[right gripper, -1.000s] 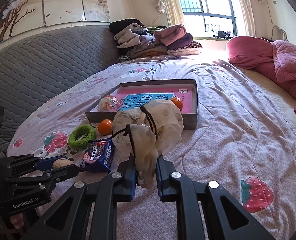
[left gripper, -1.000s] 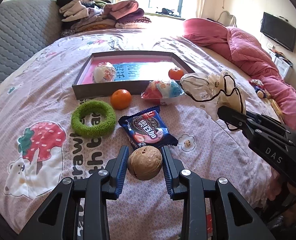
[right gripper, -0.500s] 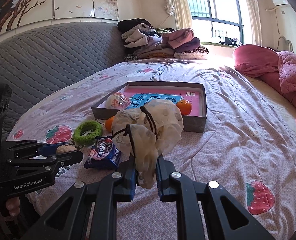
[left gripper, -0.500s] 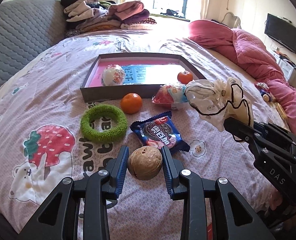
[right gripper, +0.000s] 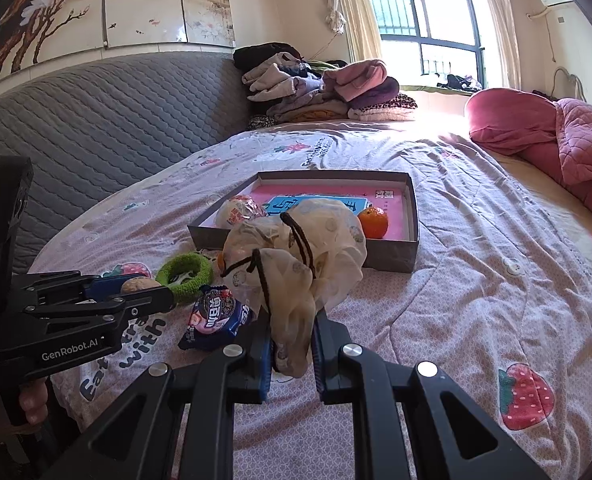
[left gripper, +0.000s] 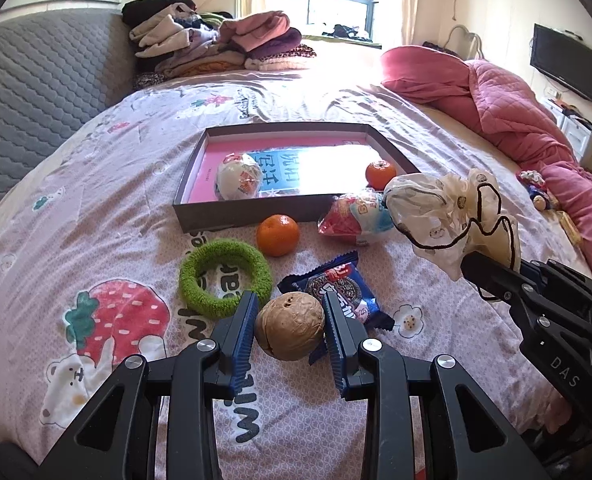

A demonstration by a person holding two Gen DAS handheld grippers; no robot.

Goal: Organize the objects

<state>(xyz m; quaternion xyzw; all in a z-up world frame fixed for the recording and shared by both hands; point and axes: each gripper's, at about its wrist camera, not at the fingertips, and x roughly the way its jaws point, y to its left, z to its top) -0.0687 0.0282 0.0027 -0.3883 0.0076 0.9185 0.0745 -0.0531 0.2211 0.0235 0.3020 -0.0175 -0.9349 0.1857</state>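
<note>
Rough matt walnut (left gripper: pixel 289 327), glossy plastic cookie packet (left gripper: pixel 337 292), fuzzy green ring (left gripper: pixel 224 277), sheer cloth pouch (right gripper: pixel 296 256).

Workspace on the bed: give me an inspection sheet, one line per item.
Surface: bedspread printed with strawberries, lightly wrinkled.
Job's things: box holds a wrapped ball and a tangerine; outside it lie a second tangerine, green ring, cookie packet and snack bag.
Clutter: folded clothes at the far end, pink quilt on one side.
Grippers: left tongs shut on a walnut; right tongs shut on a drawstring pouch.
Cables: nothing seen.
Surroundings: grey headboard, window, wall television.
</note>
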